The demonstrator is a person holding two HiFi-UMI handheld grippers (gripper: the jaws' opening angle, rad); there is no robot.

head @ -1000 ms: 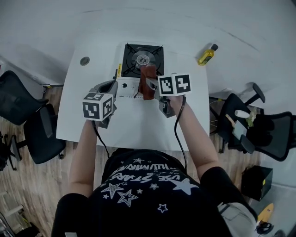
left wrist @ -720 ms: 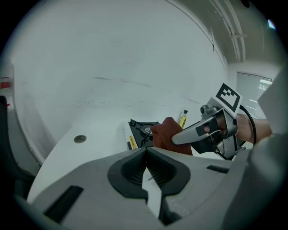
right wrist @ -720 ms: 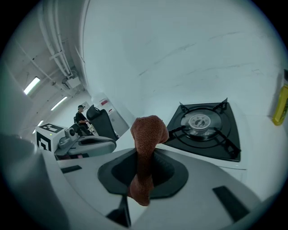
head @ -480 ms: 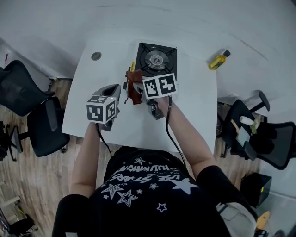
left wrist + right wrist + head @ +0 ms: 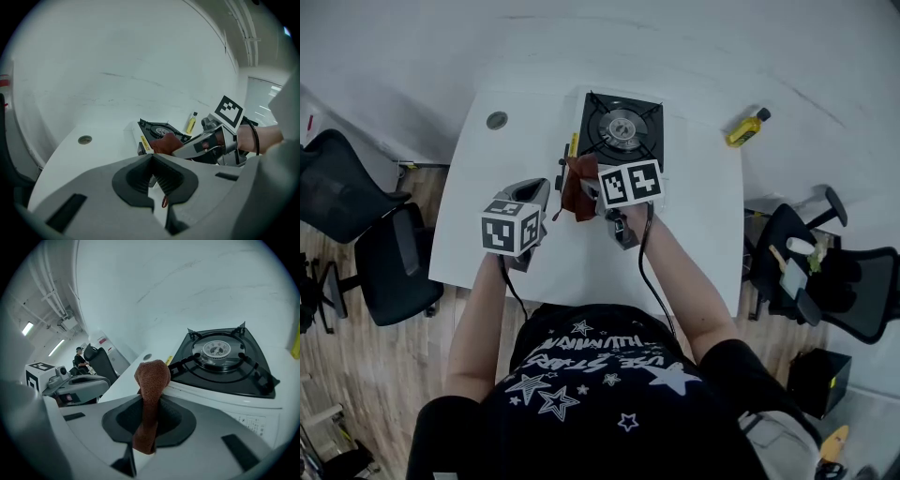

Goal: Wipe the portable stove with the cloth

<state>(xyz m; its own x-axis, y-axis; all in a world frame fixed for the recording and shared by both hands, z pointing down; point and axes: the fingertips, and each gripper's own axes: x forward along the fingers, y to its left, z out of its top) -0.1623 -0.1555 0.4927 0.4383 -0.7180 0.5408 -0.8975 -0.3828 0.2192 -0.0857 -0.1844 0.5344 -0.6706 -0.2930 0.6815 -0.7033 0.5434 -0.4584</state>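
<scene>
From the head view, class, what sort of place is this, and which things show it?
Likely an office or lab workroom rather than a kitchen: the portable stove sits on a white table, with black office chairs on a wood-pattern floor.

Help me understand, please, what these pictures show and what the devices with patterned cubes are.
No robot here: a person holds a gripping tool in each hand, each bearing a marker cube. One picture comes from a camera on the person's head, looking down; the other two from cameras riding on the tools, looking along their jaws. On the white table stands a portable stove. The right tool is clamped on a brown cloth near the stove's front left corner. The left tool is shut and empty.
</scene>
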